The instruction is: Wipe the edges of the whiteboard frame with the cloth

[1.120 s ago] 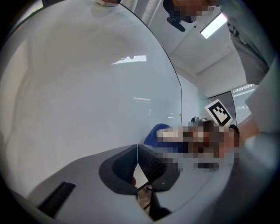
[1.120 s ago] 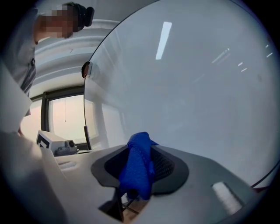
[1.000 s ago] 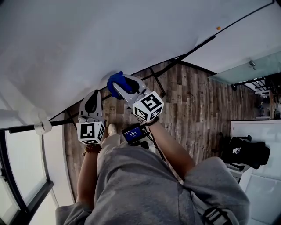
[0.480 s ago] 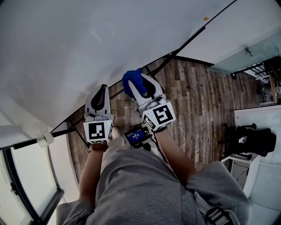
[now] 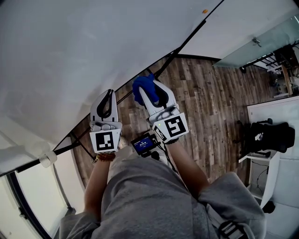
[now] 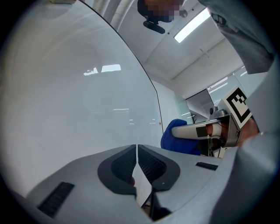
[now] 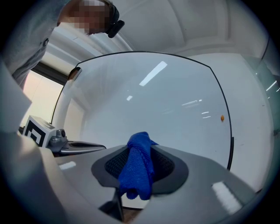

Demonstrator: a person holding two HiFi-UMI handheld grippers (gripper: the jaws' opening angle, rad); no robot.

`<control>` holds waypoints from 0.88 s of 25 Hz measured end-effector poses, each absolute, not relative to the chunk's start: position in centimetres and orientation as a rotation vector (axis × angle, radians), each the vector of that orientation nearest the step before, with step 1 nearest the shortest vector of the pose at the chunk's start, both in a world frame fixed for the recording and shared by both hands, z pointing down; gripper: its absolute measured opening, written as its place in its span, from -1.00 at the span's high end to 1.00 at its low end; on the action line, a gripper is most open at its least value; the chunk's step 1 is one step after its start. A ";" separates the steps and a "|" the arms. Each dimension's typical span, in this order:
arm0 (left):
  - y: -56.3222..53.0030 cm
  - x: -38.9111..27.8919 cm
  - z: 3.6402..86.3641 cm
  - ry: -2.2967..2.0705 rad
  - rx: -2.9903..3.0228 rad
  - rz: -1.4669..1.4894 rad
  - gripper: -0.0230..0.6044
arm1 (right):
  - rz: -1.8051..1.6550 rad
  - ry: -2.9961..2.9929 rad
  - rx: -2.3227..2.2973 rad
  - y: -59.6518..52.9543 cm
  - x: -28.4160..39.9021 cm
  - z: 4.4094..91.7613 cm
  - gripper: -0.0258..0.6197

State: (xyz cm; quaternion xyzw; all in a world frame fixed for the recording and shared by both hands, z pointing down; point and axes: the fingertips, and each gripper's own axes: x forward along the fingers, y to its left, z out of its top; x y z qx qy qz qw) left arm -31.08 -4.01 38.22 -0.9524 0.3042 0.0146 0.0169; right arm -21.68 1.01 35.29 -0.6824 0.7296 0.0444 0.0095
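The right gripper [image 5: 149,91], clamped on the blue cloth [image 5: 141,88], has slid toward 2 o'clock along the whiteboard frame [image 5: 166,62], nearer its corner; the left gripper [image 5: 106,103] followed slightly.

Wood-plank floor [image 5: 205,102] spreads out below, dark and streaky. Over on the right, a black bag [image 5: 271,137] against a white desk [image 5: 275,112]. Mid-frame, a small blue-lit screen [image 5: 143,144] glows.

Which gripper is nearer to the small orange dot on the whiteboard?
Right. The right gripper, holding the blue cloth, is below and left of the dot; the left gripper sits farther left.
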 end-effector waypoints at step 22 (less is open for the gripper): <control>-3.4 -25.5 40.2 0.743 -3.037 0.013 0.89 | 0.074 2.135 -2.317 3.1 -16.6 36.9 0.50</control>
